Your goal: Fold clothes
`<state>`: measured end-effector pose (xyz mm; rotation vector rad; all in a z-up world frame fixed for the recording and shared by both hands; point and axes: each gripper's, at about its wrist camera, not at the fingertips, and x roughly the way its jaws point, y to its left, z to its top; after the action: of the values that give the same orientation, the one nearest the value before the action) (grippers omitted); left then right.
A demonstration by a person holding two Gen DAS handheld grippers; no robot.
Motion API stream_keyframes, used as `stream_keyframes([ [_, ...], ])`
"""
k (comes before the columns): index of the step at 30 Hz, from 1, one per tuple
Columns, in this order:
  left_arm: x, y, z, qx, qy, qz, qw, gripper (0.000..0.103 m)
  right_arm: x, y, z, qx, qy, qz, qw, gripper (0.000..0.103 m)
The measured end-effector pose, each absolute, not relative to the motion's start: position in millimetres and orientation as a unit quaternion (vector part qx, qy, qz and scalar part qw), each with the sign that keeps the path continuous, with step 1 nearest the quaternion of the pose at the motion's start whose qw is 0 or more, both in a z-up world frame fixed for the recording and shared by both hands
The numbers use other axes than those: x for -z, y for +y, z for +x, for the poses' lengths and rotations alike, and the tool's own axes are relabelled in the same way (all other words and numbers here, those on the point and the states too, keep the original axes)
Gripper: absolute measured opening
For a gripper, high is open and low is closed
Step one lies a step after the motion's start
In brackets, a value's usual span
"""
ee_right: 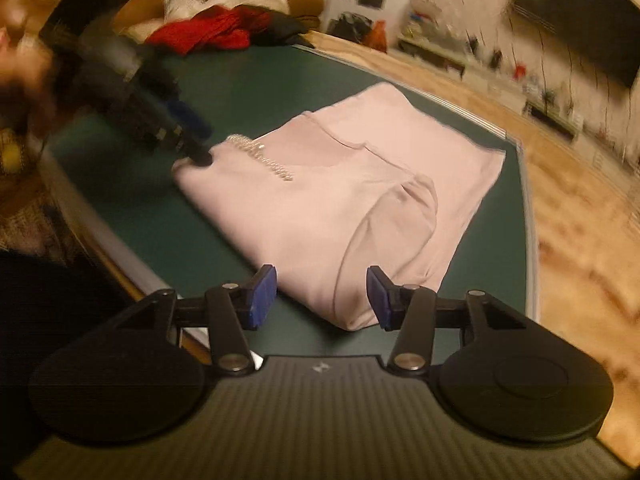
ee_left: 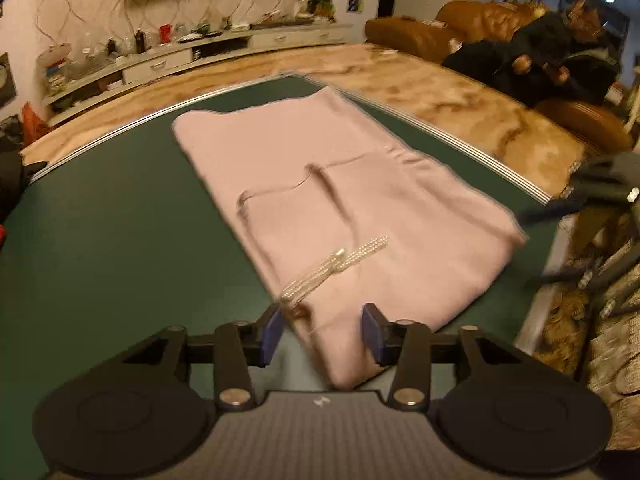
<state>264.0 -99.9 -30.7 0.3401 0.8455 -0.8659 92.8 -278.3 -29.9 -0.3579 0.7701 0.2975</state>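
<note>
A pink garment (ee_left: 320,192) lies folded into a rough rectangle on the green table (ee_left: 100,240), with a beaded pearl trim (ee_left: 332,266) on top. My left gripper (ee_left: 322,334) is open, its blue pads either side of the garment's near corner, just above it. In the right wrist view the same garment (ee_right: 340,184) lies ahead with a folded sleeve (ee_right: 400,224) on top. My right gripper (ee_right: 322,298) is open over its near edge. The left gripper also shows in the right wrist view (ee_right: 200,148), at the garment's far corner by the trim (ee_right: 264,158).
A pile of red, white and dark clothes (ee_right: 216,28) lies at the table's far end. A brown sofa (ee_left: 460,28) with a seated person stands beyond the floor. A low TV cabinet (ee_left: 180,56) lines the wall. The table's metal edge (ee_left: 460,140) runs close to the garment.
</note>
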Motion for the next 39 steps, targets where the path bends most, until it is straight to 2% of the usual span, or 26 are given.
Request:
stream_keyframes([
  [2,23.3,-103.6,258.3,0.428,0.385,0.171,0.800,0.062,34.0,-265.5,91.9,-0.171,0.368,-0.210,0.890,0.057],
  [4,18.7,-109.5,253.6,0.454,0.376,0.183,0.787,0.075,39.4,-252.6,92.2,-0.197,0.354,-0.267,0.874,0.057],
  [5,16.7,-112.6,251.2,0.468,0.371,0.189,0.780,0.077,43.8,-246.9,93.8,-0.208,0.348,-0.301,0.863,0.057],
  [11,23.2,-128.5,246.7,0.506,0.372,0.222,0.746,0.078,62.0,-238.0,105.2,-0.257,0.338,-0.411,0.807,0.057],
  [16,33.5,-137.7,245.7,0.508,0.365,0.255,0.737,0.080,66.7,-231.7,109.9,-0.271,0.327,-0.448,0.787,0.055],
  [17,34.6,-138.2,244.8,0.509,0.363,0.258,0.736,0.080,67.9,-230.3,111.9,-0.271,0.329,-0.452,0.784,0.051],
  [19,35.6,-140.0,242.4,0.512,0.356,0.266,0.735,0.083,71.5,-227.5,117.3,-0.271,0.338,-0.458,0.776,0.017],
  [22,36.5,-142.1,239.5,0.514,0.347,0.277,0.733,0.084,71.5,-228.2,125.7,-0.273,0.346,-0.440,0.783,0.009],
  [26,43.9,-150.9,234.9,0.506,0.324,0.321,0.732,0.083,51.9,-238.5,138.8,-0.276,0.367,-0.379,0.804,0.007],
  [29,50.9,-157.9,234.6,0.494,0.313,0.345,0.734,0.079,33.2,-250.3,147.4,-0.279,0.385,-0.327,0.817,0.007],
  [30,52.6,-159.3,235.6,0.492,0.311,0.349,0.734,0.074,27.3,-254.3,149.9,-0.281,0.389,-0.310,0.820,0.007],
  [32,56.1,-162.0,237.7,0.486,0.307,0.358,0.736,0.055,18.1,-262.0,156.3,-0.288,0.396,-0.280,0.826,0.007],
  [33,57.9,-163.1,240.3,0.483,0.309,0.361,0.736,0.040,15.2,-265.3,158.6,-0.289,0.398,-0.270,0.828,0.007],
  [37,54.4,-160.6,249.1,0.493,0.324,0.339,0.733,0.022,12.1,-275.1,163.8,-0.287,0.402,-0.244,0.835,0.007],
  [39,51.7,-160.0,251.3,0.498,0.330,0.332,0.730,0.018,12.2,-277.1,161.5,-0.281,0.394,-0.242,0.841,0.009],
])
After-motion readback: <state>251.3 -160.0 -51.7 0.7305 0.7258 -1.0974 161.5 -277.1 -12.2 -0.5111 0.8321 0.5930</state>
